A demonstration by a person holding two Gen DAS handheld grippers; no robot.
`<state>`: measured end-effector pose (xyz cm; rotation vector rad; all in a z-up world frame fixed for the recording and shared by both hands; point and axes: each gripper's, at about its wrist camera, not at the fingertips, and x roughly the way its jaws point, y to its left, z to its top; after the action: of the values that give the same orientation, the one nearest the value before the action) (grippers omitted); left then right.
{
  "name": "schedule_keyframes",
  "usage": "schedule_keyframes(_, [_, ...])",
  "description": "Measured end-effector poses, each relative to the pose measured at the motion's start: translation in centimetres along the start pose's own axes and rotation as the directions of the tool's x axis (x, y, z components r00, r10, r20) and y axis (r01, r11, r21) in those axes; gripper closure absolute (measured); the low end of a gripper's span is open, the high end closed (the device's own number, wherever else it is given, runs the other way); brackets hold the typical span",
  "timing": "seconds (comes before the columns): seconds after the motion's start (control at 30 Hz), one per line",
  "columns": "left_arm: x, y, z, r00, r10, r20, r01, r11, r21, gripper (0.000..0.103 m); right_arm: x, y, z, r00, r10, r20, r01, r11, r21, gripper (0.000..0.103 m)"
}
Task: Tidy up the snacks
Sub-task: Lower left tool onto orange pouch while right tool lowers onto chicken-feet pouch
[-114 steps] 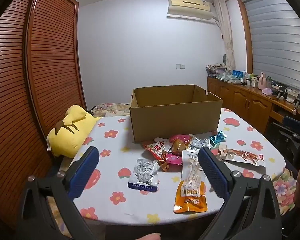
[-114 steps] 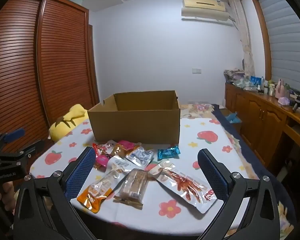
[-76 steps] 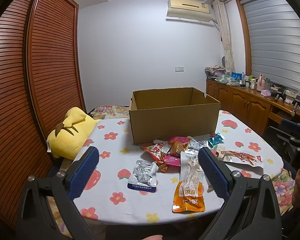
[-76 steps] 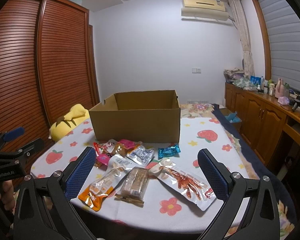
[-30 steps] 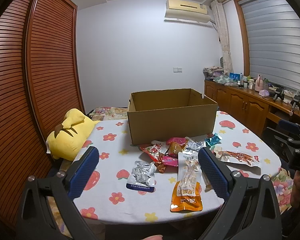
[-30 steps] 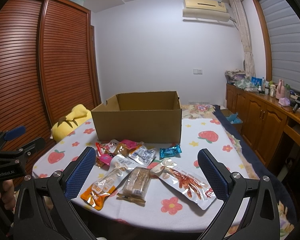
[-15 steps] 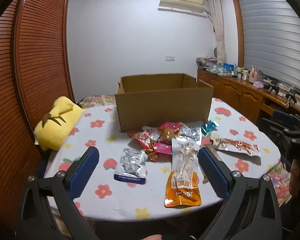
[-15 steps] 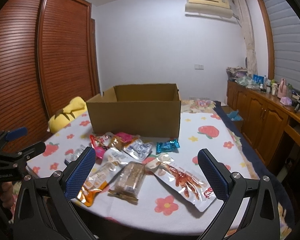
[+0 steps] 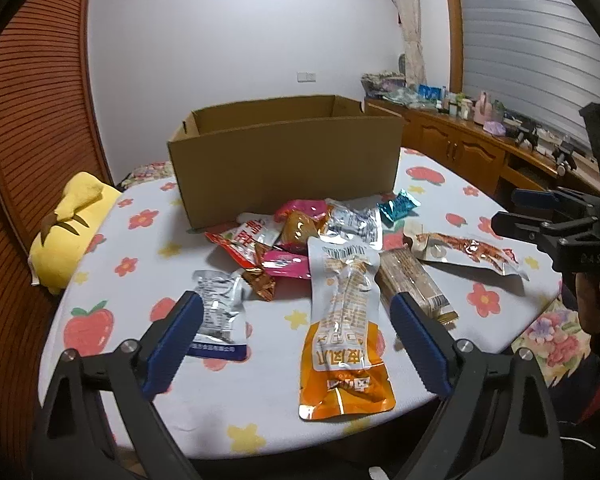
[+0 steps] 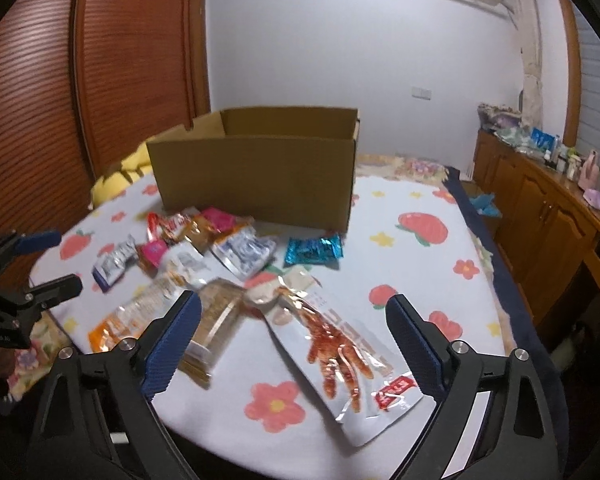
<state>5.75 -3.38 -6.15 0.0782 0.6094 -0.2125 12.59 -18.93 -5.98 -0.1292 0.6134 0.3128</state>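
An open cardboard box stands at the back of the table; it also shows in the right wrist view. Several snack packets lie in front of it. My left gripper is open and empty, hovering over an orange and silver pouch, with a silver and blue packet by its left finger. My right gripper is open and empty above a clear pouch with red chicken feet. A brown bar and a teal packet lie nearby.
A yellow plush cushion sits at the table's left edge. Wooden cabinets with clutter line the right wall, slatted wooden doors the left. The flowered tablecloth is bare right of the box.
Both grippers have moved forward and down towards the table, so the snack packets now lie between the open fingers. Nothing on the table has moved.
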Motion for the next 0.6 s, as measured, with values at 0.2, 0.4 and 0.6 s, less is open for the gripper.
schedule_keyframes(0.2, [2.1,0.0,0.0,0.996,-0.057,-0.062,0.056,0.998,-0.012,0.015,2.6,-1.0,-0.4,0.994,0.055,-0.098,-0.058,0.998,-0.031,0.014])
schedule_keyframes(0.4, [3.8,-0.1,-0.2,0.987,-0.104,-0.121,0.102,0.995,-0.024,0.02,5.6,-1.9,-0.6,0.975,0.092,-0.203,-0.105,0.993,-0.052,0.014])
schedule_keyframes(0.6, [5.0,-0.5,-0.6,0.979,-0.126,-0.163,0.124,0.992,-0.021,0.021,7.7,-2.4,-0.4,0.955,0.104,-0.279,-0.134,0.987,-0.09,0.014])
